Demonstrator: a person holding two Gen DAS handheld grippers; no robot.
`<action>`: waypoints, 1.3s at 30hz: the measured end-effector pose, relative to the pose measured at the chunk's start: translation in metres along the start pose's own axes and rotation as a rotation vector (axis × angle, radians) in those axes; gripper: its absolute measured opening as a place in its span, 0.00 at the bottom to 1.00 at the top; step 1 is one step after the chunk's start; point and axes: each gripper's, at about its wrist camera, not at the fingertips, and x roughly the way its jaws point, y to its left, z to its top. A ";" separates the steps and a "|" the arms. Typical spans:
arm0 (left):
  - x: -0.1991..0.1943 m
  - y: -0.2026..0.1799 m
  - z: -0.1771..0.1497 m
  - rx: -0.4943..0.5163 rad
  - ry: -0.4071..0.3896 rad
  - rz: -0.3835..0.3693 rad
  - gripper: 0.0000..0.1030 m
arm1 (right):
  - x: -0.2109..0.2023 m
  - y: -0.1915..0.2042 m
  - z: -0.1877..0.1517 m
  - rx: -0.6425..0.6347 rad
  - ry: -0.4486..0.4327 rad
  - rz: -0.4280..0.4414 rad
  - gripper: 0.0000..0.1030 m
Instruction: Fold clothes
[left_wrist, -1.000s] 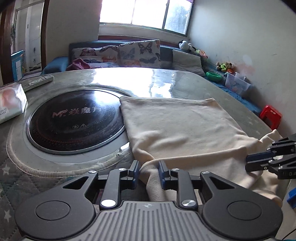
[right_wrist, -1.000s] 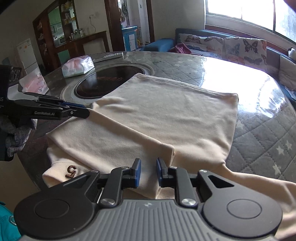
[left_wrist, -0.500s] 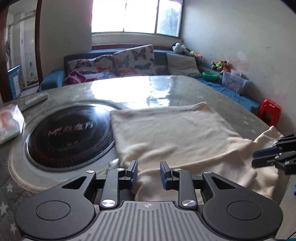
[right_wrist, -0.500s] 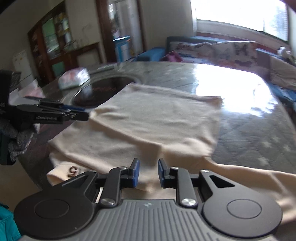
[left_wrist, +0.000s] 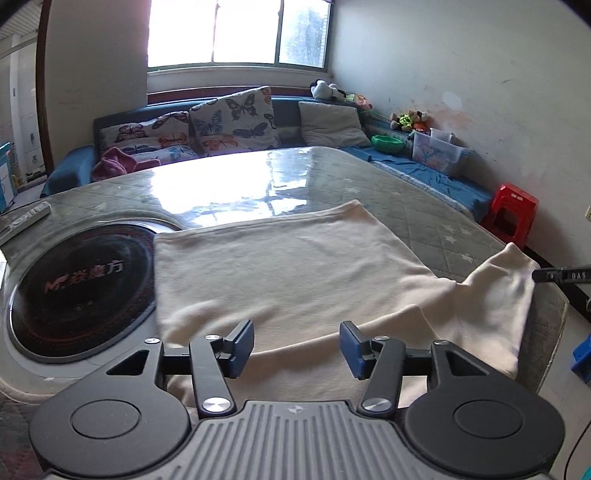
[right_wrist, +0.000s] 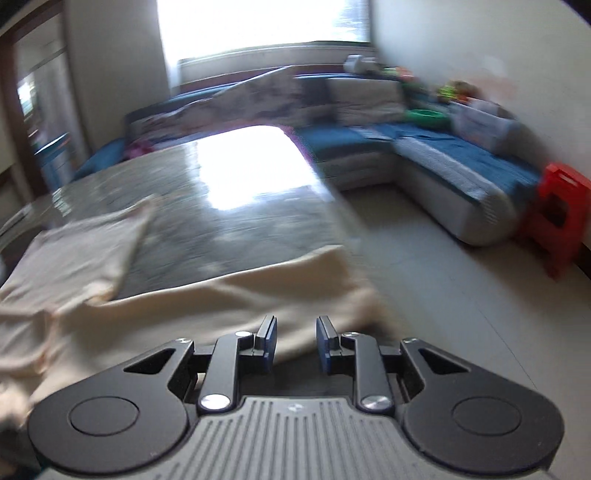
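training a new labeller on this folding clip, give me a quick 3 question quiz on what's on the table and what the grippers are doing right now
1. True or false: the left gripper is clamped on the cream garment.
2. Multiple choice: what lies under the garment's left edge in the left wrist view? A) a red stool B) a round black glass cooktop C) a green bowl
3. Fill in: in its own view, the right gripper has its jaws ____, with the sleeve beyond them.

Key
1. False: its jaws stand wide apart with nothing between them.
2. B
3. open
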 end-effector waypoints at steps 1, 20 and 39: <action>0.001 -0.002 0.000 0.001 0.004 -0.002 0.53 | 0.001 -0.007 0.000 0.019 -0.004 -0.011 0.23; 0.008 -0.021 0.001 0.034 0.034 0.003 0.63 | -0.002 -0.029 0.002 0.098 -0.100 -0.027 0.05; -0.025 0.012 -0.008 -0.025 -0.043 0.054 0.66 | -0.092 0.097 0.083 -0.184 -0.251 0.448 0.05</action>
